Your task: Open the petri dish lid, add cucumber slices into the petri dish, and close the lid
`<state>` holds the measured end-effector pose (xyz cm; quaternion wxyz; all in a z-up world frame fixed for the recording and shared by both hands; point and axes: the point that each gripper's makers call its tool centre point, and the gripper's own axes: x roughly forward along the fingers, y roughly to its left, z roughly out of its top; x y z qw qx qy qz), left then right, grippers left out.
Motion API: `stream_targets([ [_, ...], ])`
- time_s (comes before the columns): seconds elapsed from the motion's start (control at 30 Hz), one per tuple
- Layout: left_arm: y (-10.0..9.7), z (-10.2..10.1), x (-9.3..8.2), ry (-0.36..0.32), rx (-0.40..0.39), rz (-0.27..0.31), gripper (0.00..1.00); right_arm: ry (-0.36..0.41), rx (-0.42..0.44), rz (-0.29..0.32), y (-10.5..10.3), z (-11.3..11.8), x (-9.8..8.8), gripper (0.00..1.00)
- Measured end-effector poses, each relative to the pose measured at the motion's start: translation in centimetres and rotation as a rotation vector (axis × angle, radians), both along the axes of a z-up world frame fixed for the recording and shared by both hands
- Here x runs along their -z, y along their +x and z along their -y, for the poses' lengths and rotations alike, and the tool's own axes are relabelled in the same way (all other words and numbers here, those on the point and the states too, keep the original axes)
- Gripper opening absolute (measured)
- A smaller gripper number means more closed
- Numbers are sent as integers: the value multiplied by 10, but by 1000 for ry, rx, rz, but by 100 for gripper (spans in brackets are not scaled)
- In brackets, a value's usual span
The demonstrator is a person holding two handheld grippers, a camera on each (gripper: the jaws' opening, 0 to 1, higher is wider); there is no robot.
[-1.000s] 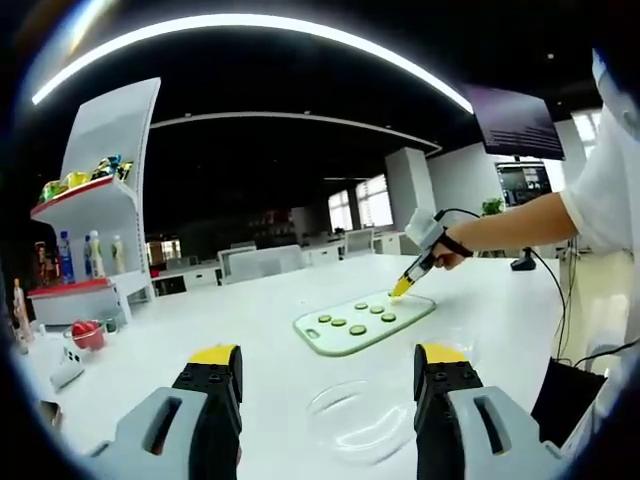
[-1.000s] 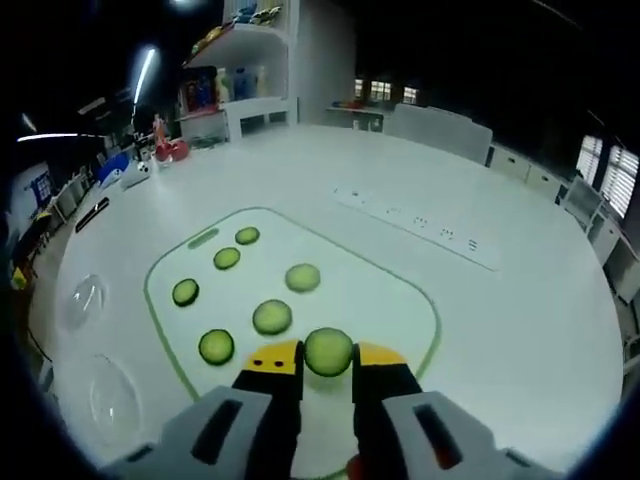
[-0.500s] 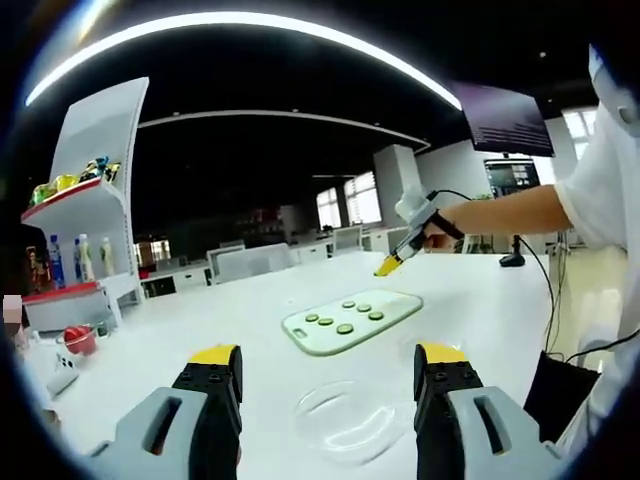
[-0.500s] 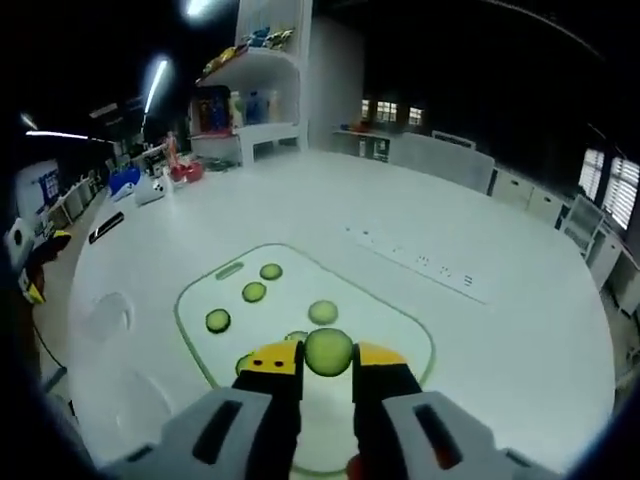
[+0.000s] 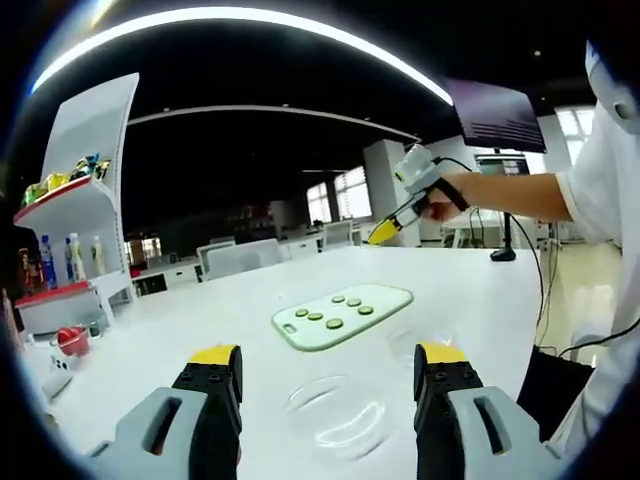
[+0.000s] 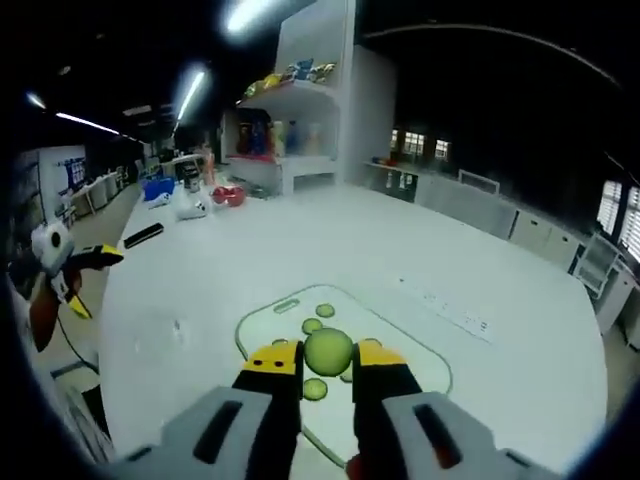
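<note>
My right gripper is shut on a round green cucumber slice and holds it in the air above the white, green-edged cutting board. Several more slices lie on that board. From the left gripper view, the right gripper hangs high over the cutting board, in a person's hand. My left gripper is open, with a clear petri dish on the table between and just beyond its jaws. A second clear round piece lies to the right of the dish.
A white shelf with bottles and snacks stands at the table's far left. A red object and small items lie near it. A white power strip lies beyond the board. A person's sleeve is at the right.
My right gripper has risen from the cutting board with the cucumber slice in it and now sits well above it. The left gripper has stayed open over the dish.
</note>
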<state>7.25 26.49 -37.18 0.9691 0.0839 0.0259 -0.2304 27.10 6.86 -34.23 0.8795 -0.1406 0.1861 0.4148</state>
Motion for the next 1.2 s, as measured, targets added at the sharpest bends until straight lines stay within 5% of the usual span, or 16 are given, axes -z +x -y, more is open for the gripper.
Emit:
stream_targets([
  [0.27, 0, -1, 0, 6, 6, 0, 70, -2, -97, 28, -42, -17, -9, 19],
  [1.2, -1, 0, -4, 0, 13, 13, 70, -61, -280, 3, -110, -40, 17, 19],
])
